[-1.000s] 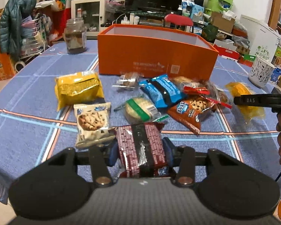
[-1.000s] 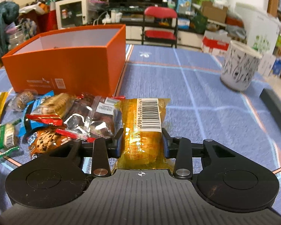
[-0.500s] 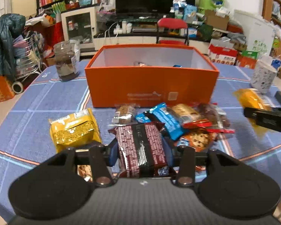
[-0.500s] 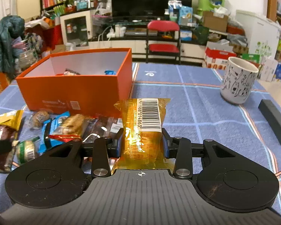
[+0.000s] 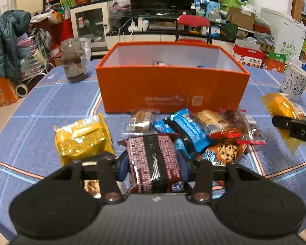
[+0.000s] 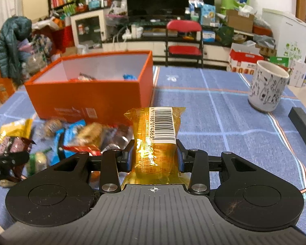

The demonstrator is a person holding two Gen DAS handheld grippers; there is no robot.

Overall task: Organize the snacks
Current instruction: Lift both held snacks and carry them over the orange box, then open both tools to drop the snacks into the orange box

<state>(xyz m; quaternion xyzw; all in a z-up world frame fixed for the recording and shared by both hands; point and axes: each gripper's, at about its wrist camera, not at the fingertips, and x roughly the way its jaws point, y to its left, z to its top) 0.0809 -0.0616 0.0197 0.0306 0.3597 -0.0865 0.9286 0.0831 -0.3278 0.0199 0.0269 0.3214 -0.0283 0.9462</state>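
My left gripper is shut on a dark red snack packet and holds it above the table, in front of the open orange box. My right gripper is shut on a clear yellow snack packet with a barcode, lifted to the right of the box. That packet shows at the right in the left wrist view. A few snacks lie inside the box. A pile of loose snacks and a gold packet lie before the box.
A brown glass jar stands left of the box. A white patterned cup and a black bar are on the right of the blue checked tablecloth. A red chair and clutter lie beyond the table.
Both grippers have risen with their packets and moved toward the box; its inside now shows in both views. The right gripper has swung slightly left.
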